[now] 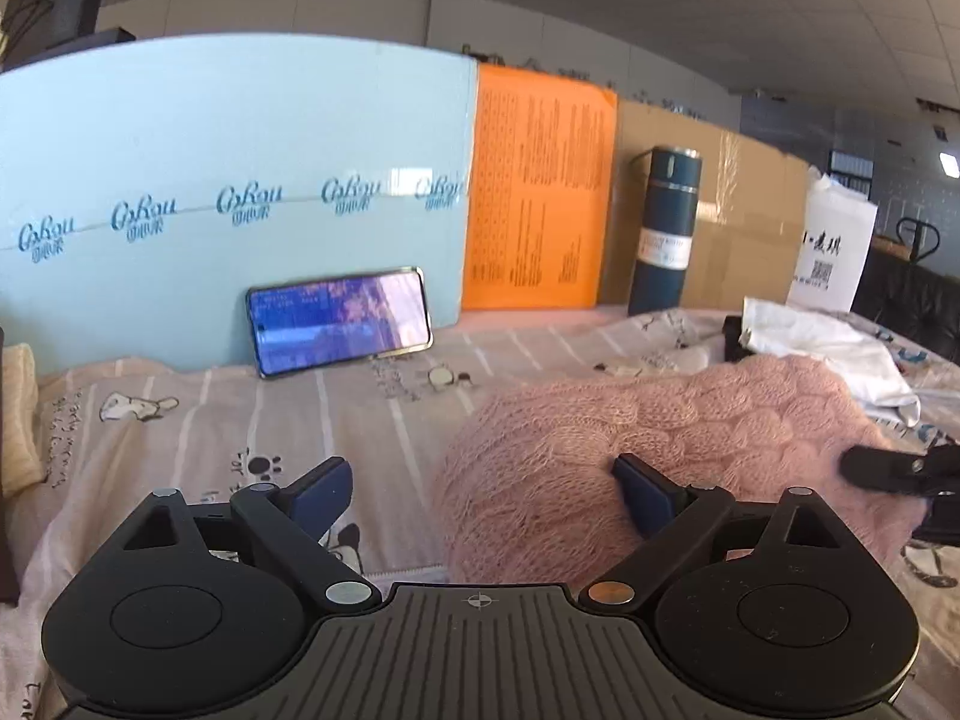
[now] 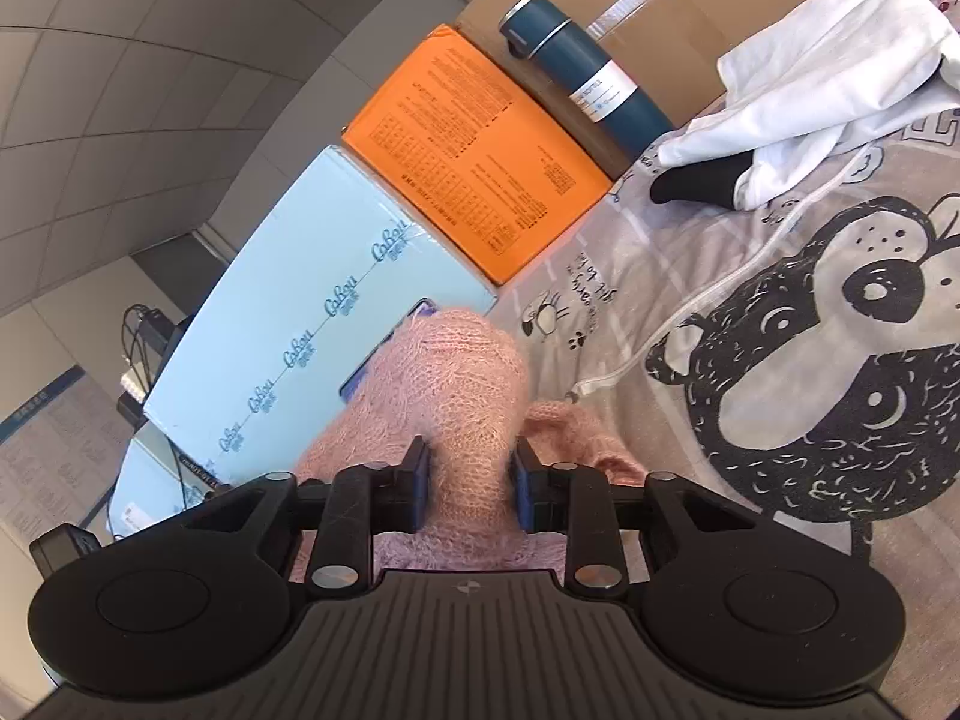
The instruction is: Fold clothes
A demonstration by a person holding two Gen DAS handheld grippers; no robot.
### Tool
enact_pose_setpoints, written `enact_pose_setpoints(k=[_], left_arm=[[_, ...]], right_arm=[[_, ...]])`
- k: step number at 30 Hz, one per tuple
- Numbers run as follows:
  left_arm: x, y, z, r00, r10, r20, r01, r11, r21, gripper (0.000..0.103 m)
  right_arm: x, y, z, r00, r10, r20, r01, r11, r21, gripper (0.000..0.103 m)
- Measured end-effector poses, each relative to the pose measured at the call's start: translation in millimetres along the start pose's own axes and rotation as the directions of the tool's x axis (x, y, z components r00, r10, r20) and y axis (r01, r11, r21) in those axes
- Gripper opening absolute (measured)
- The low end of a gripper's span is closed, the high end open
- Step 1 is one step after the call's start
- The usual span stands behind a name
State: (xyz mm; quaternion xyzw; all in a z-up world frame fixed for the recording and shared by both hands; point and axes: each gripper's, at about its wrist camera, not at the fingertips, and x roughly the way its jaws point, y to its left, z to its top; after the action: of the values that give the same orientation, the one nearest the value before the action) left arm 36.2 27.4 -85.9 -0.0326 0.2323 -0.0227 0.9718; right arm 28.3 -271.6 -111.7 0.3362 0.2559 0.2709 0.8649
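left gripper [image 1: 483, 495]: jaws spread wide, nothing between them; it hangs low over the bedsheet [image 1: 240, 420] at the left edge of the pink sweater [image 1: 660, 432].
pink sweater: lies bunched in a fuzzy mound on the sheet, right of centre in the left wrist view; a fold of it rises between the right tool's pads.
right gripper [image 2: 471, 489]: clamped on a thick roll of the sweater [image 2: 456, 384], lifted clear of the sheet and tilted.
step in hand: judged, carrying one part of the sweater across to lay it down; whether this opens it out or makes a fold cannot be told.
doing it well: keep the pinch firm, as loose knit stretches and slips; move slowly so the rest drags flat.
phone [image 1: 339, 321]: leans on the pale blue box [image 1: 240, 150], near the sweater's far side; a swung sleeve could knock it.
orange box [image 1: 537, 192]: behind, clear of the work.
blue flask [image 1: 663, 234]: upright, well apart.
white garment [image 2: 840, 78]: heaped at the far right with a black sock [image 2: 696, 183] beside it.
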Motion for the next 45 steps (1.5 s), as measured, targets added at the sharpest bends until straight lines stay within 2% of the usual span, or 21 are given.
enact_pose_setpoints(k=[6, 9, 10, 11, 12, 14, 15, 17, 22, 24, 26, 27, 30, 32, 34, 35, 37, 39, 40, 42, 45], left_arm=[[21, 11, -7, 0.997, -0.017, -0.072, 0.013, 0.999, -0.052, 0.103], [16, 16, -8, 0.998, -0.037, -0.046, 0.032, 0.995, -0.092, 0.103], [12, 20, -9, 0.998, -0.061, -0.032, 0.056, 0.988, -0.142, 0.103], [8, 27, -9, 0.995, -0.097, -0.018, 0.091, 0.972, -0.218, 0.103], [4, 34, -11, 0.990, -0.140, -0.006, 0.132, 0.942, -0.308, 0.103], [-5, 51, -17, 0.975, -0.222, 0.020, 0.203, 0.846, -0.493, 0.103], [-9, 55, -19, 0.972, -0.234, 0.023, 0.208, 0.810, -0.549, 0.103], [-18, 58, -26, 0.969, -0.245, 0.021, 0.209, 0.775, -0.596, 0.103], [-36, 62, -44, 0.962, -0.273, 0.013, 0.215, 0.728, -0.651, 0.103], [-33, 62, -46, 0.943, -0.333, 0.015, 0.256, 0.694, -0.673, 0.103], [-21, 59, -49, 0.893, -0.449, 0.018, 0.333, 0.635, -0.697, 0.103], [-17, 56, -49, 0.880, -0.475, 0.021, 0.354, 0.625, -0.696, 0.103], [-15, 45, -51, 0.874, -0.483, 0.050, 0.394, 0.645, -0.655, 0.103], [-16, 40, -53, 0.885, -0.460, 0.074, 0.400, 0.669, -0.626, 0.099], [-18, 38, -56, 0.910, -0.408, 0.077, 0.369, 0.707, -0.603, 0.085], [-19, 37, -58, 0.923, -0.378, 0.077, 0.347, 0.726, -0.593, 0.073], [-19, 38, -61, 0.934, -0.347, 0.086, 0.327, 0.734, -0.595, 0.058], [-21, 40, -61, 0.933, -0.339, 0.116, 0.339, 0.730, -0.593, 0.044], [-24, 38, -60, 0.933, -0.334, 0.134, 0.347, 0.739, -0.577, 0.039], [-31, 33, -55, 0.931, -0.323, 0.168, 0.361, 0.761, -0.539, 0.036], [-38, 12, -38, 0.924, -0.316, 0.215, 0.380, 0.814, -0.440, 0.035]], right_arm=[[3, 2, -1, 0.991, -0.121, 0.050, 0.124, 0.990, -0.069, 0.046], [2, -5, 0, 0.993, -0.110, 0.050, 0.112, 0.993, -0.031, 0.050], [2, -8, 0, 0.993, -0.107, 0.050, 0.108, 0.994, -0.018, 0.054], [1, -10, 0, 0.993, -0.103, 0.050, 0.103, 0.995, -0.005, 0.057], [1, -13, 1, 0.994, -0.099, 0.050, 0.099, 0.995, 0.008, 0.066], [0, -17, 1, 0.994, -0.092, 0.050, 0.091, 0.995, 0.034, 0.072], [0, -20, 1, 0.995, -0.089, 0.050, 0.086, 0.995, 0.047, 0.072], [-1, -18, 2, 0.994, -0.104, 0.046, 0.102, 0.994, 0.047, 0.073], [-19, -10, 1, 0.991, -0.132, 0.035, 0.131, 0.990, 0.047, 0.089], [-23, -11, 2, 0.992, -0.130, -0.004, 0.130, 0.987, 0.090, 0.090], [-21, -15, 5, 0.993, -0.100, -0.059, 0.109, 0.982, 0.156, 0.090], [-18, -16, 5, 0.995, -0.068, -0.076, 0.081, 0.980, 0.183, 0.090], [-3, -11, 4, 0.995, -0.061, -0.084, 0.076, 0.981, 0.178, 0.088], [9, -6, 2, 0.994, -0.068, -0.090, 0.082, 0.983, 0.163, 0.079], [23, -1, -3, 0.992, -0.055, -0.112, 0.072, 0.985, 0.154, 0.055], [28, 0, -6, 0.992, -0.054, -0.114, 0.072, 0.986, 0.153, 0.052], [28, 2, -11, 0.995, -0.045, -0.085, 0.055, 0.990, 0.127, 0.046], [25, 0, -12, 0.998, -0.006, -0.065, 0.014, 0.992, 0.128, 0.042], [22, -3, -11, 0.998, 0.018, -0.058, -0.010, 0.990, 0.137, 0.040], [15, -7, -10, 0.996, 0.072, -0.043, -0.065, 0.985, 0.159, 0.038], [1, -7, -1, 0.989, 0.145, -0.002, -0.143, 0.978, 0.153, 0.037]])
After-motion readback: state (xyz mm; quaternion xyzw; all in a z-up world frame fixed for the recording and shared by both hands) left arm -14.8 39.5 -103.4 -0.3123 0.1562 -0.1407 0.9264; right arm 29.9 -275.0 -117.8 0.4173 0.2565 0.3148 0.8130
